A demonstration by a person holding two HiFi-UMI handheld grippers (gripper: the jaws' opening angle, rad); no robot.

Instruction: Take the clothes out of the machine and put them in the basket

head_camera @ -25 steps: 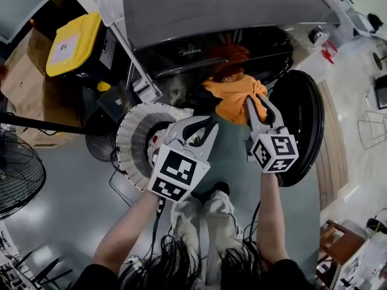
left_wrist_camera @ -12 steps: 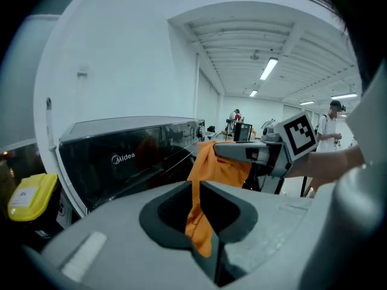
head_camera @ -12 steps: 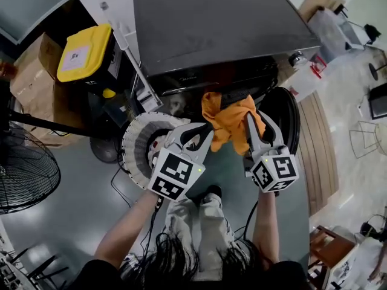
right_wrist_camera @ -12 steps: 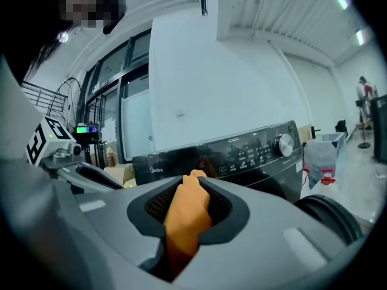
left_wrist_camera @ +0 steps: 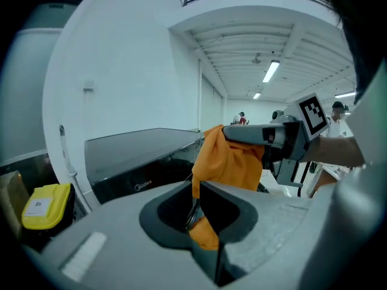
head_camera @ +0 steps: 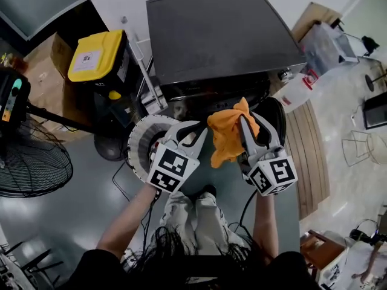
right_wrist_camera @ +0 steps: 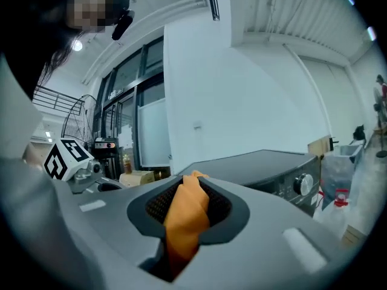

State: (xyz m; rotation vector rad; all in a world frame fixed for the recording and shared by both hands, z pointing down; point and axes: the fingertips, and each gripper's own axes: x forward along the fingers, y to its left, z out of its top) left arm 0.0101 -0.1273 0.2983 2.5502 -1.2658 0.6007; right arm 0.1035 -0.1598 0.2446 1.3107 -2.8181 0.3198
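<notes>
The right tool [right_wrist_camera: 192, 183] is clamped on an orange garment [head_camera: 225, 139]. The cloth bunches between its jaws and hangs below them at the centre of the head view, in front of the dark washing machine [head_camera: 224, 35]. Just left of it, the left tool [head_camera: 195, 132] has its jaws together, seemingly on nothing, though the cloth hangs close behind its tips. A white slatted basket [head_camera: 139, 150] sits left of centre, partly under that tool. The machine's round door [head_camera: 275, 116] stands open at right.

On my left stands a yellow-lidded black bin [head_camera: 97, 56] beside a cardboard box [head_camera: 45, 71]; a floor fan [head_camera: 30, 165] sits nearer me.
</notes>
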